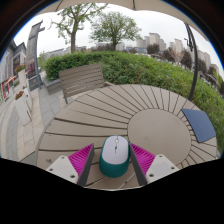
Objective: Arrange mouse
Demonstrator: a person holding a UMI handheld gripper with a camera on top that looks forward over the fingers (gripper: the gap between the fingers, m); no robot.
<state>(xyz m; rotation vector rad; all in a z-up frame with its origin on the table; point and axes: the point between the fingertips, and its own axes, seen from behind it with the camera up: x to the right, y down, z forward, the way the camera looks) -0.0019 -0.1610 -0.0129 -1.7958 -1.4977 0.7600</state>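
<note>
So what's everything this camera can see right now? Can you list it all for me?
mouse: one, white top with a teal base, on the table between the two fingers, close to both pads; whether they press on it cannot be told
mouse pad: one, dark blue, flat on the table beyond the fingers, off to one side
table: one, round, grey-brown wooden slats
bench: one, slatted wood, beyond the table
hedge: one, green, behind the table
trees: two, green, beyond the hedge
buildings: several, pale, far off
gripper: one, white fingers with magenta pads, either side of the mouse
</note>
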